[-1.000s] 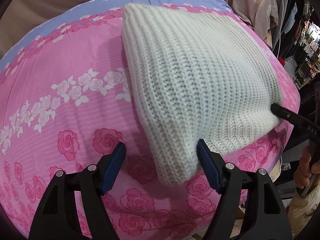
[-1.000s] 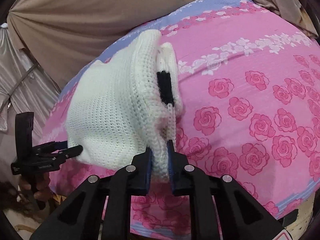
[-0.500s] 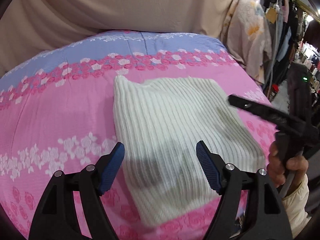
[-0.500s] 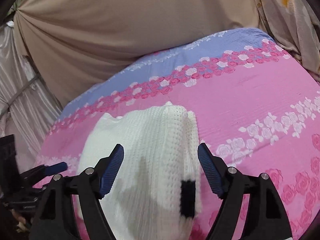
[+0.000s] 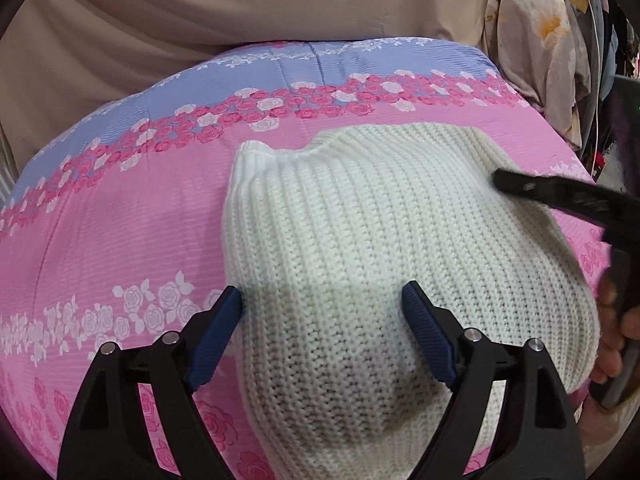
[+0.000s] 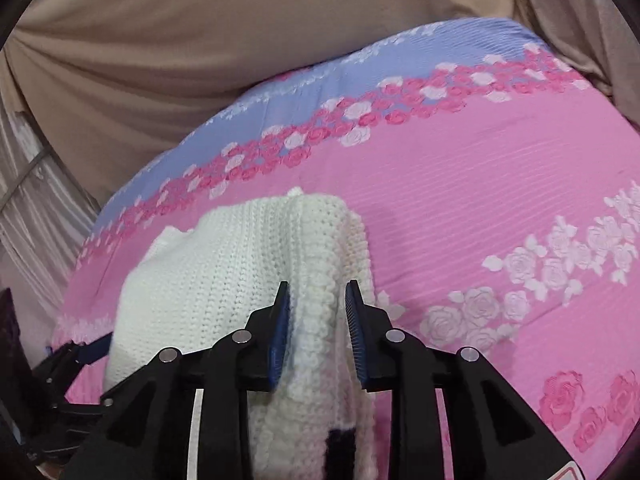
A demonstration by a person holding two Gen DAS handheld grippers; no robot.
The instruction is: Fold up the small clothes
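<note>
One white knitted garment (image 5: 384,248) lies on the bed (image 5: 120,220), towards its near right corner, already doubled into a thick, roughly rectangular bundle with a ribbed neckline at the far edge. It's chunky stuff: broad vertical ribs across the top layer, a bobbled cable-like column running down the right-hand fold in the right wrist view, and a small black patch (image 6: 340,450) low on that fold.

Left hand-held gripper (image 5: 322,334) hangs over the near left part of the bundle, blue pads wide apart and having just been spreading further, knit below them but nothing pinched. Right hand-held gripper (image 6: 316,328) is at the right-hand fold, jaws having just been narrowing around that bobbled ridge; a gap shows on each side of the wool, so I call it not yet clamped, though it's close.

My read: a fold is laid and the right side is being taken up for the next one. That calls for a firm bite through several soft layers, then a carry across without dragging the lower layers askew. Thick knit will spring back and bulge, so a press afterwards seems wise.

Underneath, the quilted bed cover is pink with printed roses, a lilac band along the far edge, beige drapery (image 6: 200,60) beyond.
</note>
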